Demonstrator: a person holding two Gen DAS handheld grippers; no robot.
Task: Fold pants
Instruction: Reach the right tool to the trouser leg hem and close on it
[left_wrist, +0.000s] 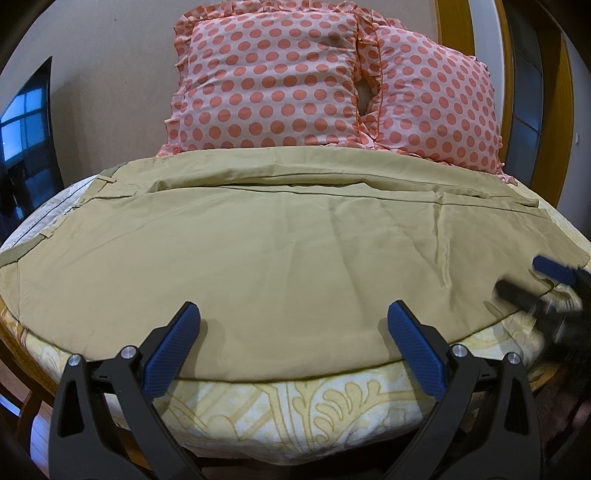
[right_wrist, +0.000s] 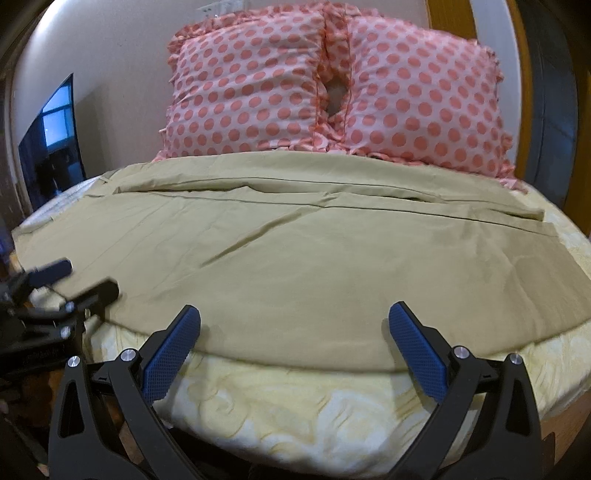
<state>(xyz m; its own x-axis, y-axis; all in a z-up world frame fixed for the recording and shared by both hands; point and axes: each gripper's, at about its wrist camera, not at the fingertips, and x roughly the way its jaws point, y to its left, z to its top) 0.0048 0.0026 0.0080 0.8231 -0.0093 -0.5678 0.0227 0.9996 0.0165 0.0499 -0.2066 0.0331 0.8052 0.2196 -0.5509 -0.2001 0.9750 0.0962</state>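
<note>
Both pairs of tongs hang at the near edge of the bed, fingers spread wide and holding nothing: the left tongs (left_wrist: 293, 325) and the right tongs (right_wrist: 294, 325) each straddle the closest hem of the pants (left_wrist: 258, 258). The pants lie straight ahead of both, just beyond the fingertips, with their long axis running side to side across the bed, so either hand meets the near long edge first. The waistband with its belt loops sits off to the left, putting the left tongs nearer that end and the right tongs nearer the cuffs. The garment looks like a thin tan cotton, spread flat over the pale yellow patterned bedspread (left_wrist: 295, 410), with soft diagonal wrinkles and a long seam line where one leg seems to overlap the other toward the far side. Whether it is already folded once lengthwise I cannot say for sure. Behind it two pink polka-dot pillows (right_wrist: 332, 88) lean against the wall.
</note>
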